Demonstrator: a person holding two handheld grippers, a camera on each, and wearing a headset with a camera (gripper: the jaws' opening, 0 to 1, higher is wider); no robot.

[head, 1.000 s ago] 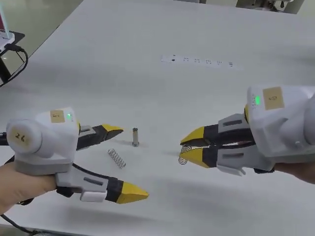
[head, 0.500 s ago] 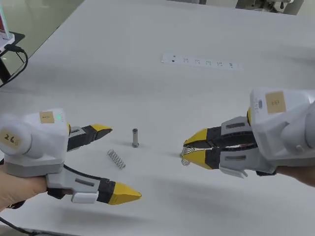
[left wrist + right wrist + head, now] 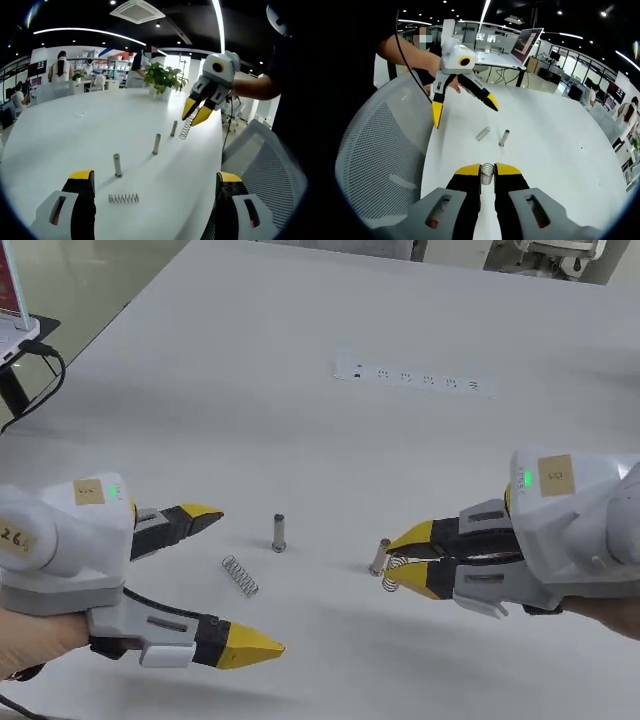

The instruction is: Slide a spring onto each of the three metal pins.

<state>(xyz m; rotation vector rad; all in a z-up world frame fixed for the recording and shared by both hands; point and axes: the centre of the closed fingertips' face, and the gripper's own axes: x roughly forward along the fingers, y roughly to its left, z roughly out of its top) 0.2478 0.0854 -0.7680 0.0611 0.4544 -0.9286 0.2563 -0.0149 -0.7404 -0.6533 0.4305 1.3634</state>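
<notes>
In the head view my right gripper (image 3: 404,560) is shut on a small spring (image 3: 391,578), which hangs from its yellow tips just beside a short metal pin (image 3: 380,556). Another pin (image 3: 279,532) stands upright to the left, with a loose spring (image 3: 239,575) lying near it. My left gripper (image 3: 232,582) is open around empty space left of that spring. The left gripper view shows three pins (image 3: 117,165) (image 3: 156,144) (image 3: 174,128) in a row, the loose spring (image 3: 123,198) in front, and the held spring (image 3: 186,129) dangling by the farthest pin. In the right gripper view the spring (image 3: 487,172) sits pinched between the jaws.
A white power strip (image 3: 414,378) lies flat on the white table (image 3: 300,420) farther back. A cable (image 3: 45,365) and a stand hang off the left edge. A mesh chair (image 3: 380,160) stands beside the table.
My right gripper has drawn slightly right with the spring, uncovering a pin by its tips. My left gripper has backed away to the left. The head camera has shifted a little.
</notes>
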